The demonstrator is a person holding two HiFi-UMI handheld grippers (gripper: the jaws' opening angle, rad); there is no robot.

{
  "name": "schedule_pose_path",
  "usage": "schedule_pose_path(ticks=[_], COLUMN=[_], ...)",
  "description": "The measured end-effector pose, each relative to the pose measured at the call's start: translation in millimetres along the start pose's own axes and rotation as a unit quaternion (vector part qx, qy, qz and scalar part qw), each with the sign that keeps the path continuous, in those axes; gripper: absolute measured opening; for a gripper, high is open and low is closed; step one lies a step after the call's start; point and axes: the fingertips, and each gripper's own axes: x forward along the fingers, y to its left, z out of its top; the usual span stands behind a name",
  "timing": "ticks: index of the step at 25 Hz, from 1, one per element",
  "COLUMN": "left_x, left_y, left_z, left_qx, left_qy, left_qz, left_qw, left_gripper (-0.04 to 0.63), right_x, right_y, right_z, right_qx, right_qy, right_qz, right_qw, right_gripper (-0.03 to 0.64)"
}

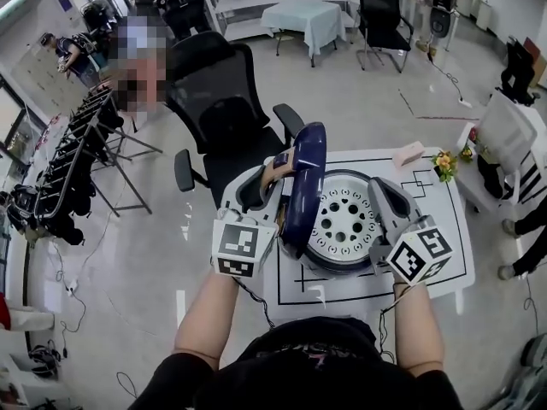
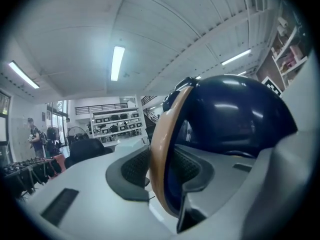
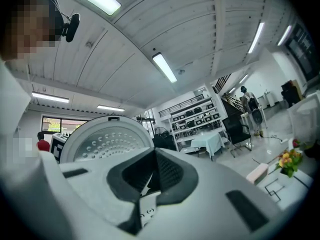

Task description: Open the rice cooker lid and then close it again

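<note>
Gleaming grey floor (image 1: 359,118), black chair (image 1: 218,101), white table (image 1: 367,162) under raised rice cooker lid (image 1: 308,178).

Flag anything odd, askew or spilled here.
Nothing stands out. The lid stands open, its rim between the left gripper's jaws, as the task calls for. Nothing is spilled on the table.

Navy lid (image 1: 306,178) — tan trim (image 2: 159,151)
</note>
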Motion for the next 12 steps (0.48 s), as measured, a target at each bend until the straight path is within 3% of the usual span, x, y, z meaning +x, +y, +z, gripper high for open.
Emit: schedule_pose_path(ticks=[12], left_x=[-13.3], left_y=[34.4], left_z=[-22.5], left_qx=[-0.051], left_qy=[0.008], left_qz=[0.018], left_qw=[0.9985], left_gripper=[0.110], right_x=[13.9], right_y=[16.3], right_z=[-11.4], right_qx=[0.002], right_qy=[0.010], right_qz=[0.015], right_qw=[1.000], right_gripper=[0.002])
